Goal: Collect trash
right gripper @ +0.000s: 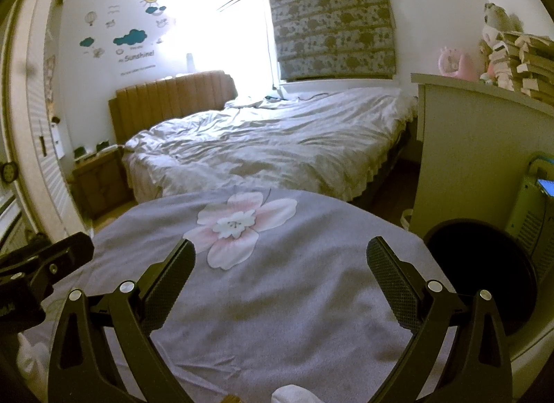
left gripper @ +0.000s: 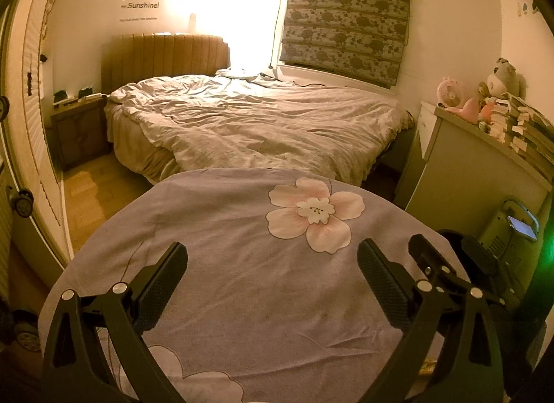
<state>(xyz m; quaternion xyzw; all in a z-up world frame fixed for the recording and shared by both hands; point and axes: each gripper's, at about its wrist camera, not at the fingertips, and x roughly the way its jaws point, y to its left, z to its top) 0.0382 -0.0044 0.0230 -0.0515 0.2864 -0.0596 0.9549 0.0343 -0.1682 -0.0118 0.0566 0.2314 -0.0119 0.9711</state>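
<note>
A crumpled white scrap (right gripper: 294, 394) lies on the purple flowered cloth (right gripper: 277, 299) at the near edge, just under my right gripper (right gripper: 282, 245). That gripper hangs open over the cloth with nothing between its fingers. A small brownish bit (right gripper: 232, 399) sits next to the scrap, too cut off to identify. My left gripper (left gripper: 273, 250) is also open and holds nothing above the same cloth (left gripper: 242, 299). A round black bin (right gripper: 460, 226) stands just right of the cloth. In the left wrist view the right gripper (left gripper: 444, 242) shows at the right.
Beyond the cloth-covered surface is an unmade bed (left gripper: 249, 119) with a padded headboard. A pale cabinet (right gripper: 467, 146) with stacked books and toys stands on the right, and a small appliance (left gripper: 512, 229) sits below it. A nightstand (left gripper: 79, 129) and a louvred wardrobe door (left gripper: 31, 132) are on the left.
</note>
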